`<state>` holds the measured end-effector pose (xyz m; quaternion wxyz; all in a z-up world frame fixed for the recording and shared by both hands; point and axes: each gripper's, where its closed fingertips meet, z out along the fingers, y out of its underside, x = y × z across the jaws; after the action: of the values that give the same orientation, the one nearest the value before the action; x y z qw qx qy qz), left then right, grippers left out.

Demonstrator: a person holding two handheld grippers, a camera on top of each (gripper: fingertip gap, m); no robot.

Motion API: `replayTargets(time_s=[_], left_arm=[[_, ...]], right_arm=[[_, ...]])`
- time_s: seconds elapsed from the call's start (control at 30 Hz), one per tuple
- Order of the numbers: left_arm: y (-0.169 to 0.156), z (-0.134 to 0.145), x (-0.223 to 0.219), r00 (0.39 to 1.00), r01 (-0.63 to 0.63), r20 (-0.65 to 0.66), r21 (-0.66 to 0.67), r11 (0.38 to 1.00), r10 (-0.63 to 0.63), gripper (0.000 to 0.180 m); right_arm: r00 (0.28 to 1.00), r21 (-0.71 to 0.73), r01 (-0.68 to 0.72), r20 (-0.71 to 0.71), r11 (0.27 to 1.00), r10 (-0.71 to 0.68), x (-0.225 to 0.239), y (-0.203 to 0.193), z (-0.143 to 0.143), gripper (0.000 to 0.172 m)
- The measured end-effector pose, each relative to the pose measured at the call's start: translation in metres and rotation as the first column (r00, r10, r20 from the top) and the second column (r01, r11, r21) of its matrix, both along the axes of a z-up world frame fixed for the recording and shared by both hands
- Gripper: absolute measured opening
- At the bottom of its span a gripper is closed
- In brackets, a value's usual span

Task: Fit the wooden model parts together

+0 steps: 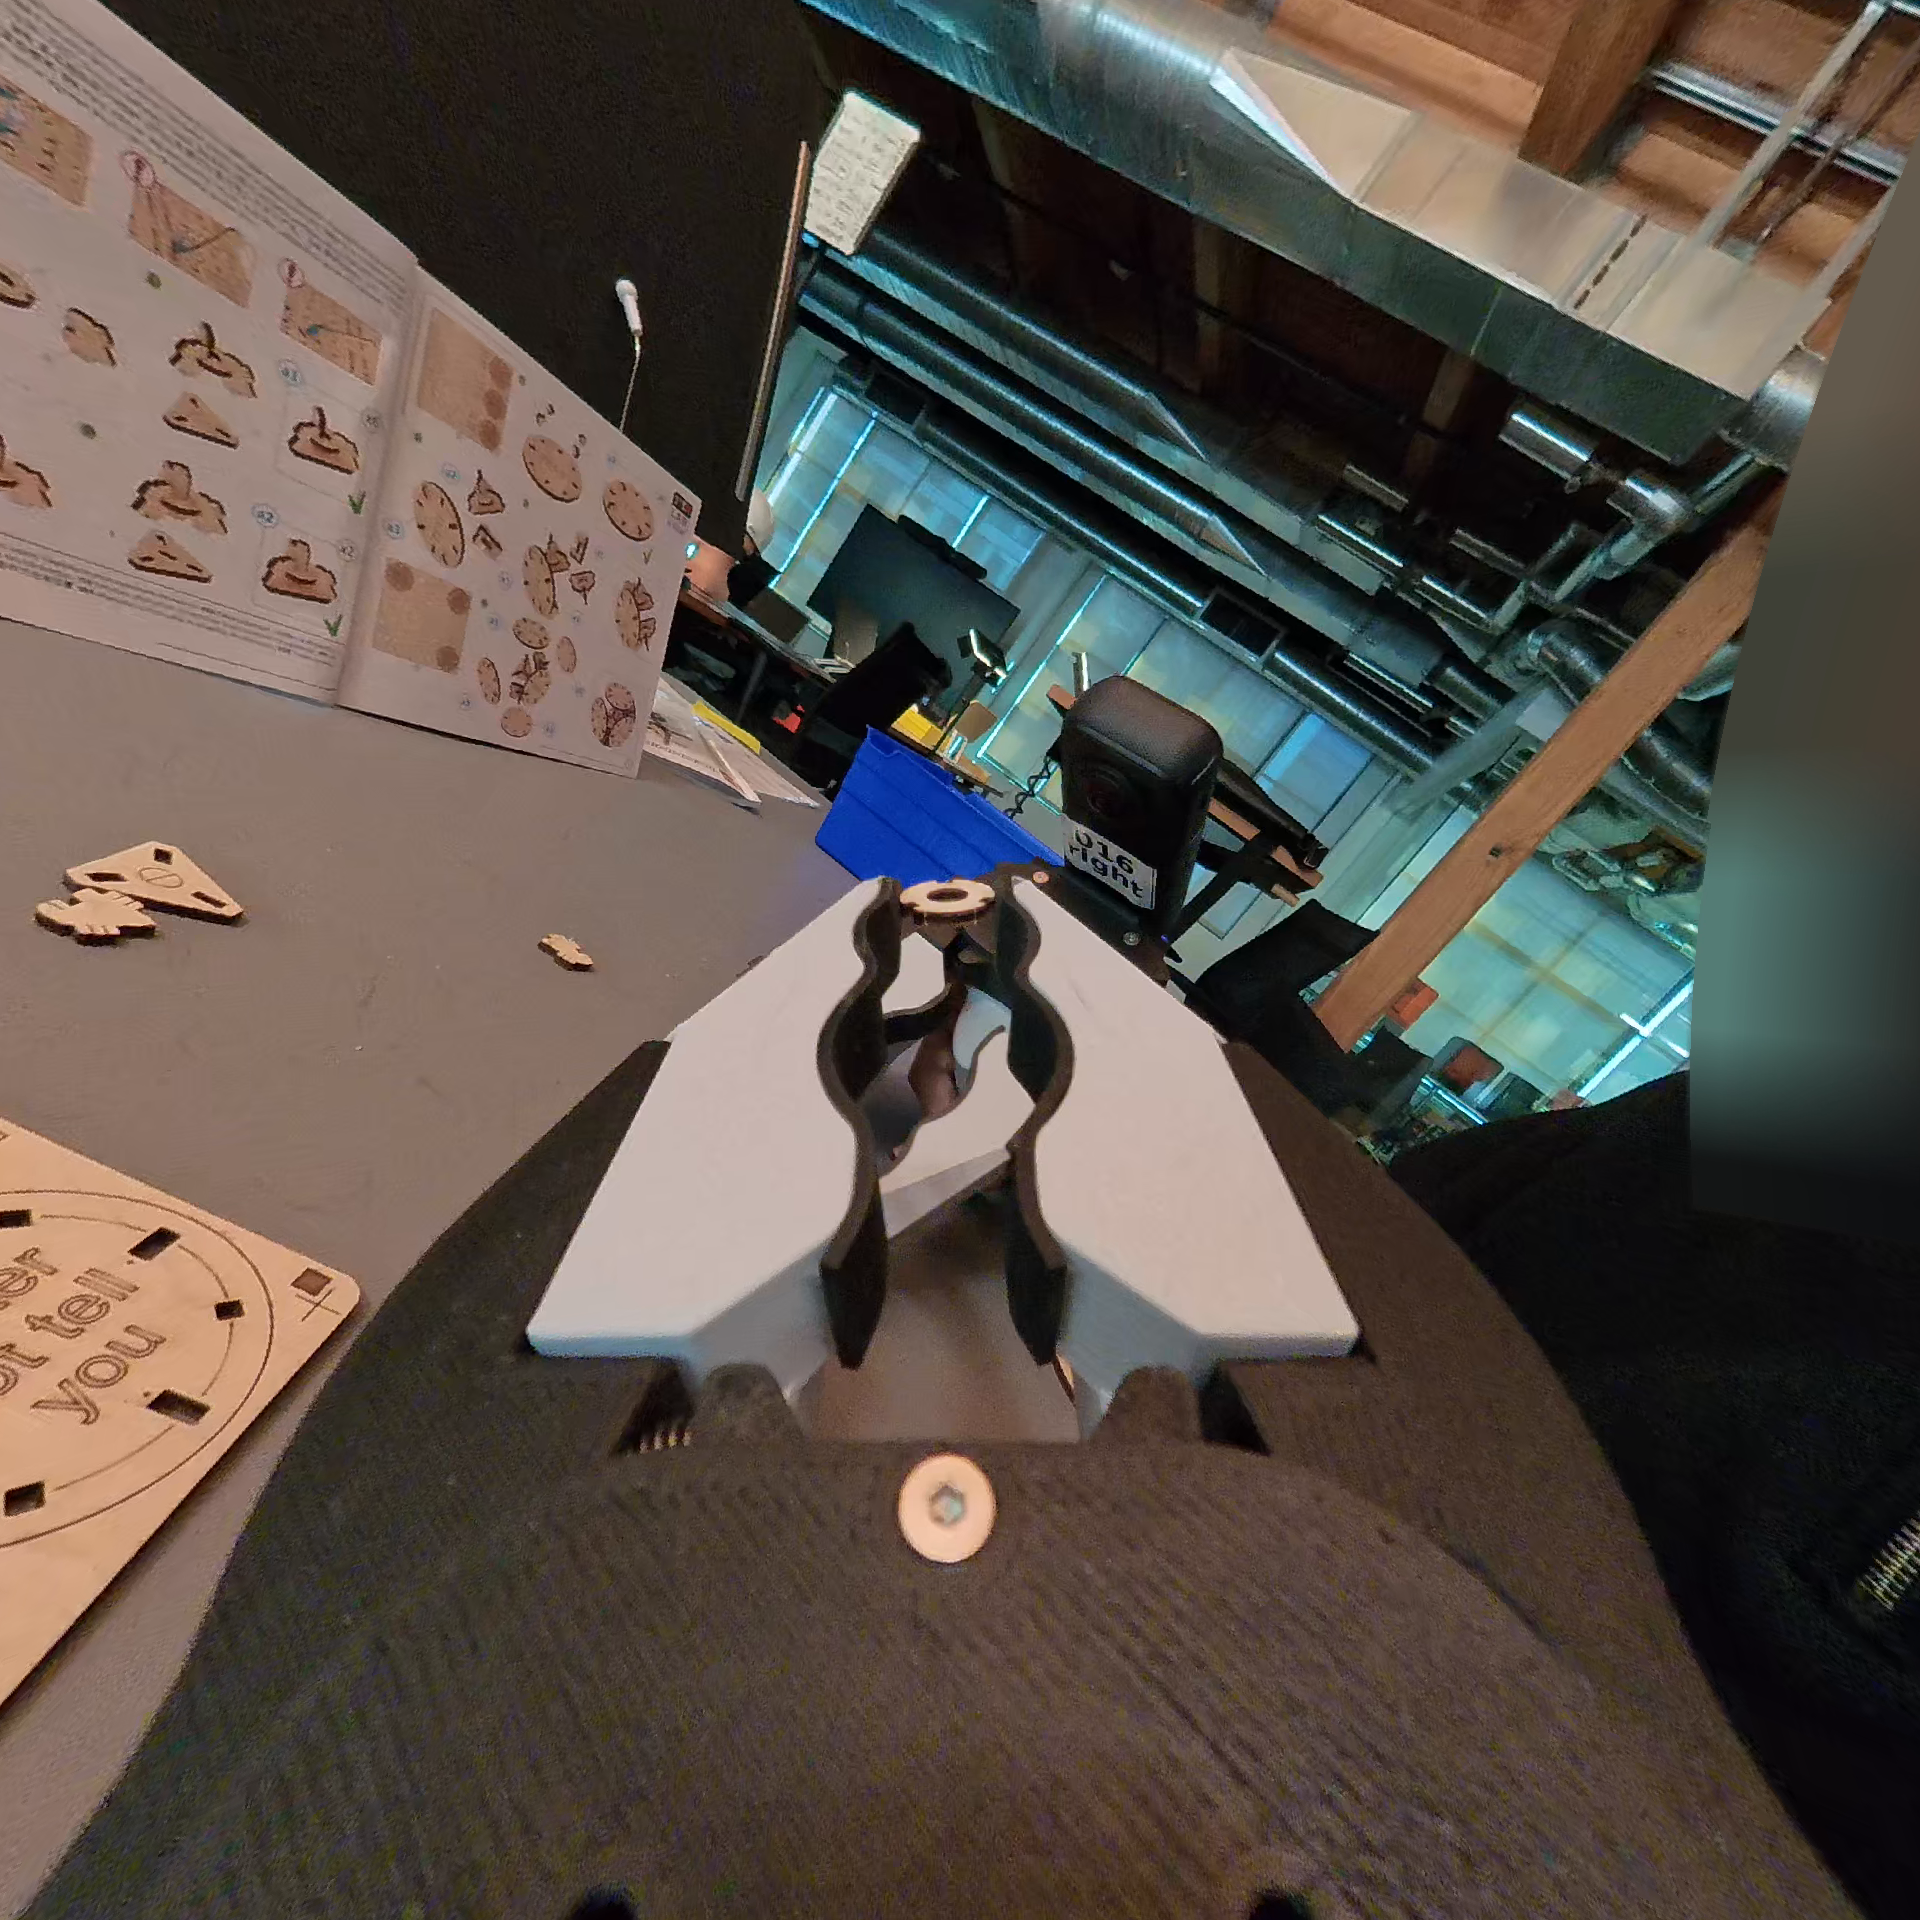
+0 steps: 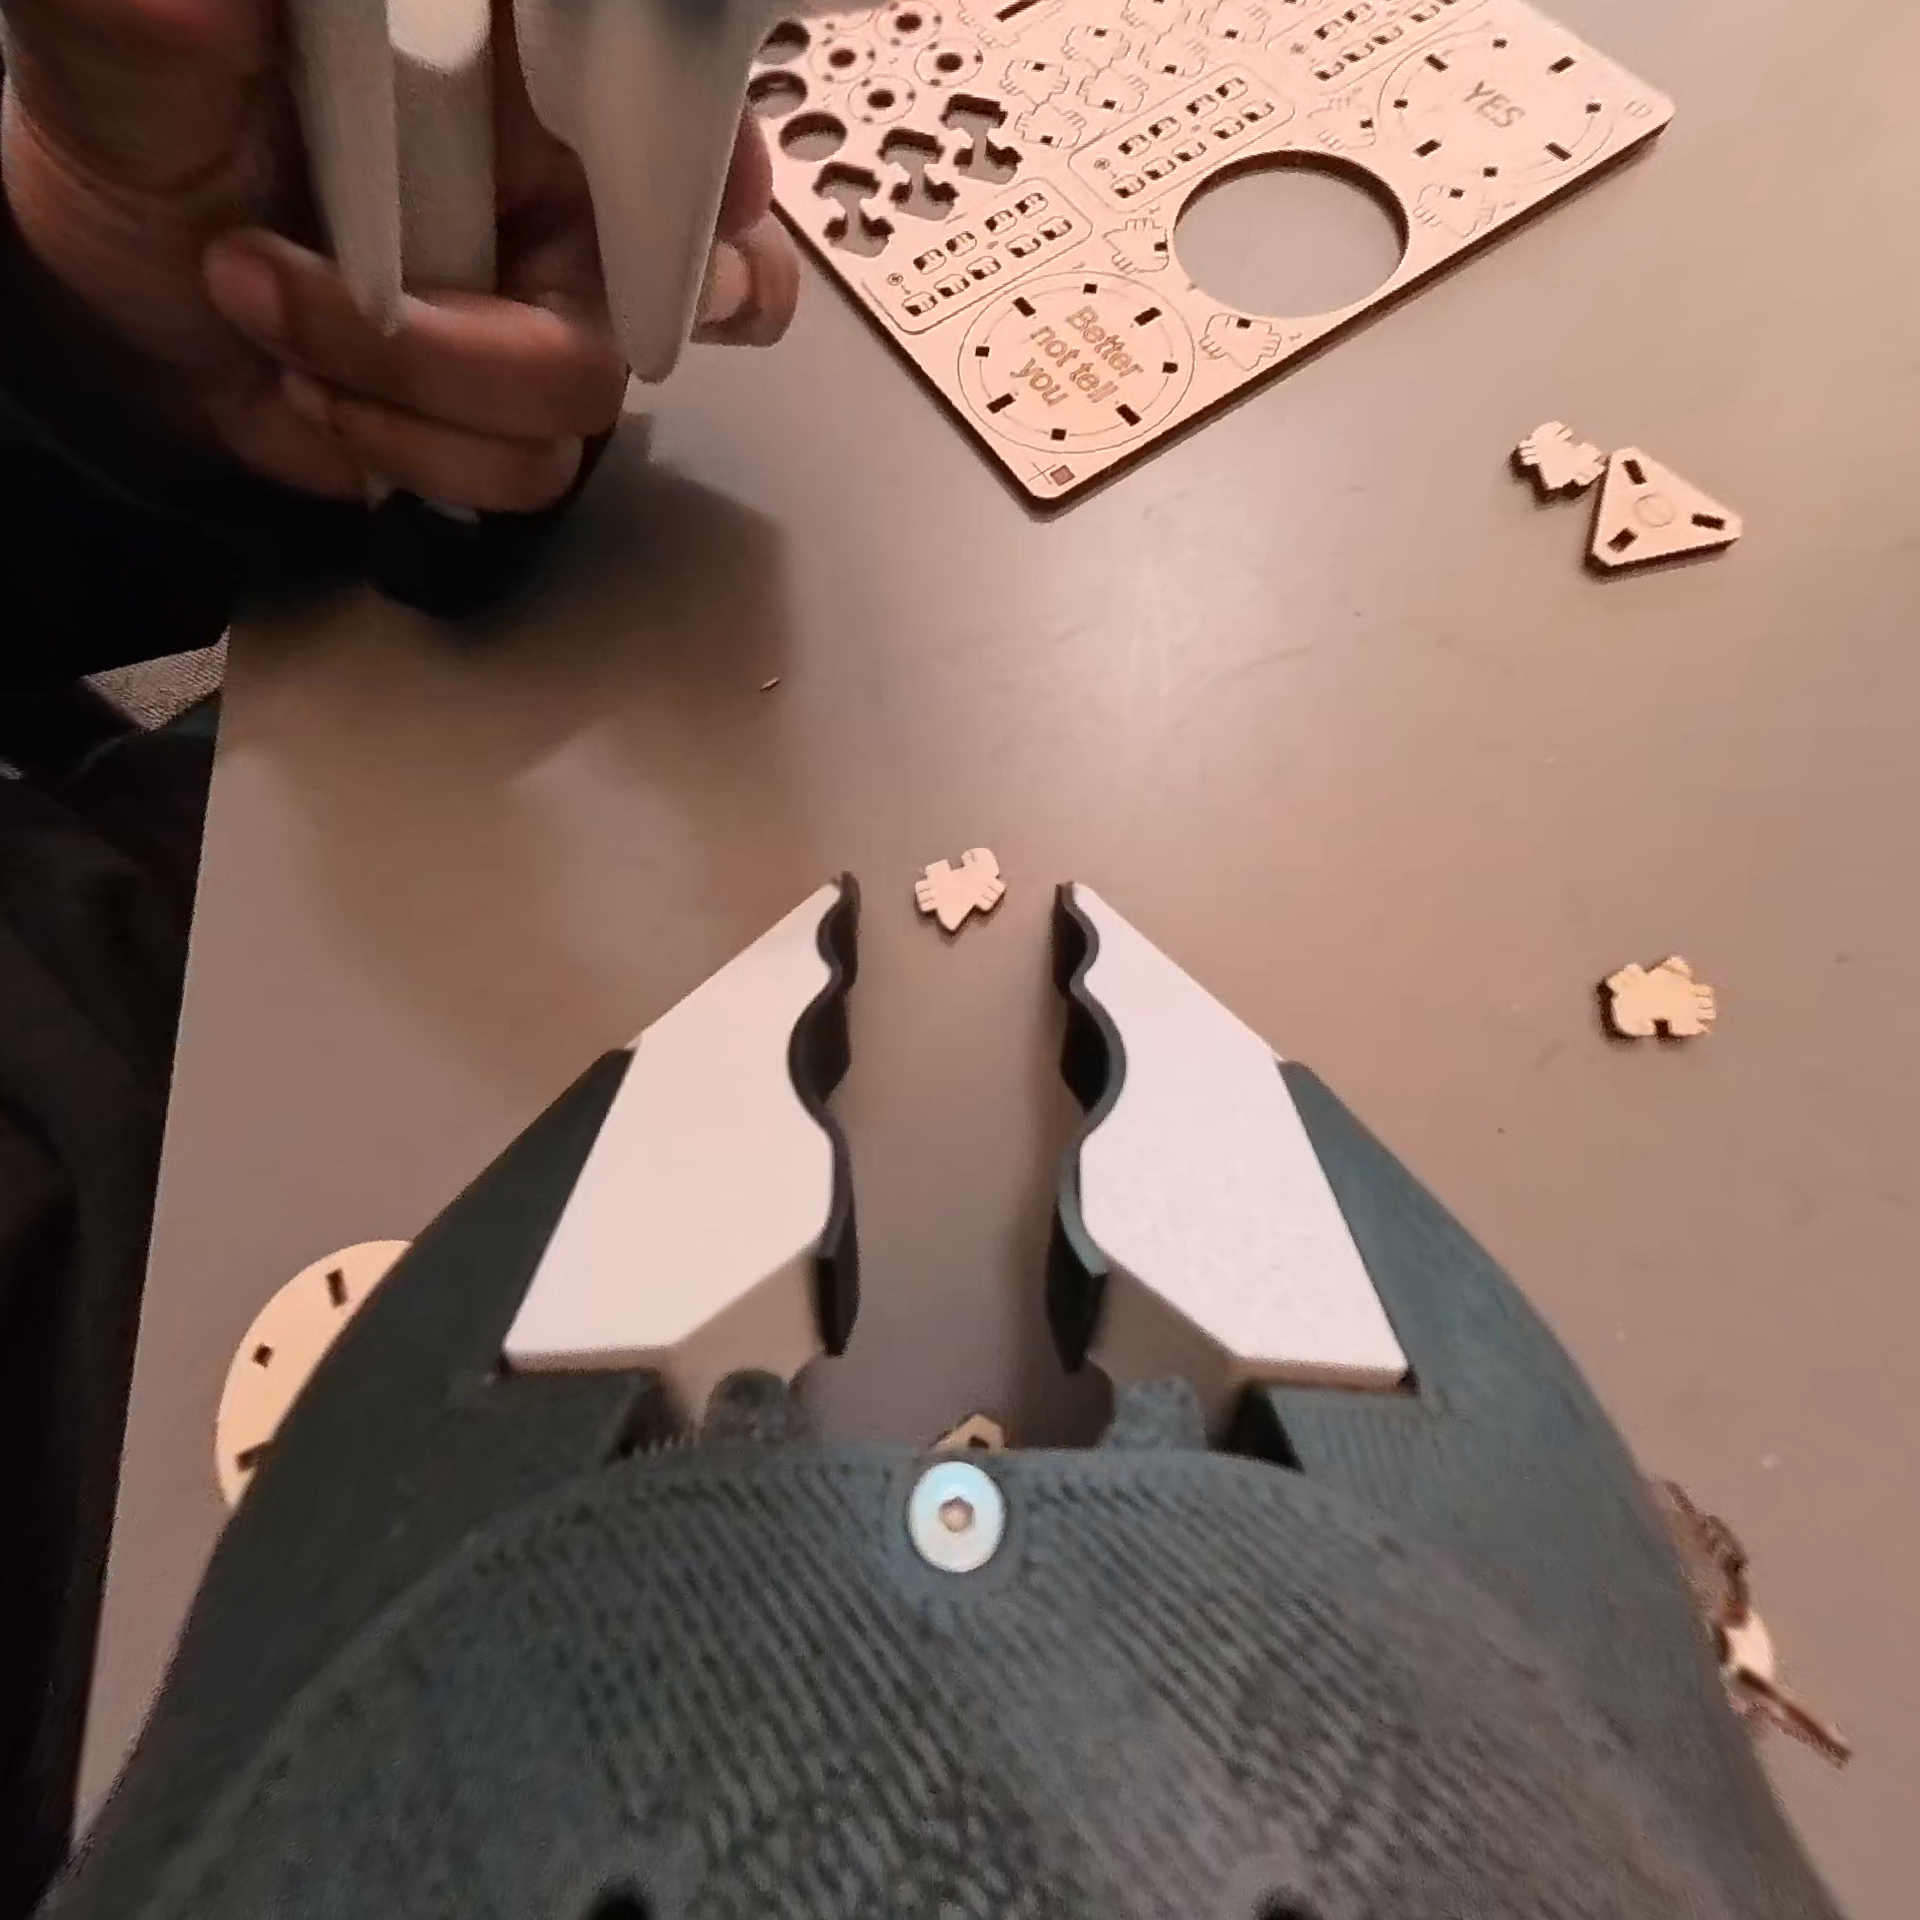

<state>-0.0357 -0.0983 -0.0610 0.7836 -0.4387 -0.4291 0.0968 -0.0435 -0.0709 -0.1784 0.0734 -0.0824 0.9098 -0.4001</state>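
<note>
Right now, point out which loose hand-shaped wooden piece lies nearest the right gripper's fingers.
The small hand-shaped piece just ahead of the open right gripper; the other two lie far right.

We see a pale tan wooden ring (image 1: 943, 900) between black pads (image 1: 871, 940) on white fingers. The table (image 2: 1247, 727) is grey-brown, the far bin (image 1: 914, 816) bright blue, and the tan sheet (image 2: 1195, 239) carries dark engraved lines.
</note>
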Motion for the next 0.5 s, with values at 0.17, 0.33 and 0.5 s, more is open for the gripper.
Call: replayTargets(time_s=[0.17, 0.33, 0.5], left_arm=[[0.001, -0.001, 0.000, 1.000, 0.010, 0.006, 0.004, 1.000, -0.010, 0.015], [0.004, -0.002, -0.001, 1.000, 0.023, 0.013, -0.005, 1.000, -0.023, 0.015], [0.008, -0.004, 0.000, 0.999, 0.044, 0.022, -0.004, 0.999, -0.044, 0.016]], right_arm=[[0.999, -0.008, 0.001, -0.047, 1.000, -0.002, -0.001, -0.002, -0.001, 0.029], [0.998, -0.013, -0.028, -0.060, 1.000, 0.027, 0.009, -0.004, -0.001, 0.015], [0.949, -0.140, -0.019, -0.315, 0.990, -0.026, -0.005, -0.009, 0.015, 0.015]])
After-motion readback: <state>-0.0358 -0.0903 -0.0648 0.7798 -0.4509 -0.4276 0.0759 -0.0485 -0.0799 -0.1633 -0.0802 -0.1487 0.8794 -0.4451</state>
